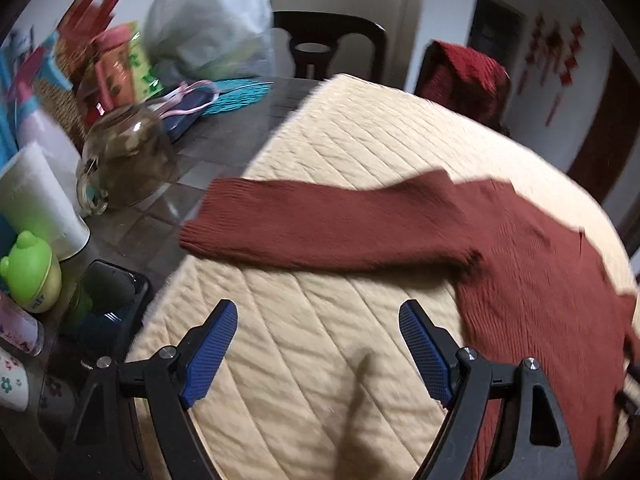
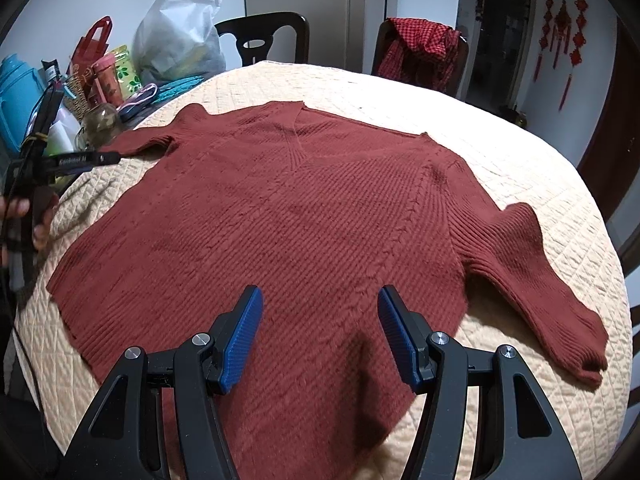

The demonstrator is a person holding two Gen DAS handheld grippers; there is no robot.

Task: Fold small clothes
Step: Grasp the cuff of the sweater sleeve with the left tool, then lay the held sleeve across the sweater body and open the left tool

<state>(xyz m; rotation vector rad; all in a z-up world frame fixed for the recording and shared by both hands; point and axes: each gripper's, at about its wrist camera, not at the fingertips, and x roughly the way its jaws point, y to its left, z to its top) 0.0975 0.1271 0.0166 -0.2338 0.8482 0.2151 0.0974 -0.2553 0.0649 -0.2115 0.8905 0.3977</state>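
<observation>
Left hand-held gripper [image 1: 318, 322] and right hand-held gripper [image 2: 320, 312], both spread wide, empty.

sweater [image 2: 304, 216]: rust-red ribbed | quilt [image 2: 500, 152]: cream diamond-stitched | gripper pads [image 2: 242, 338]: blue

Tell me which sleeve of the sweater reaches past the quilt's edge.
The sleeve in front of the left hand-held gripper: its cuff overhangs the quilt onto the dark table. The other sleeve lies wholly on the quilt.

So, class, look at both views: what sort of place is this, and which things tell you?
Most likely a home dining room: a quilted cloth covers a table, dark dining chairs stand behind it, and household clutter such as a glass jar sits beside the sweater.
</observation>
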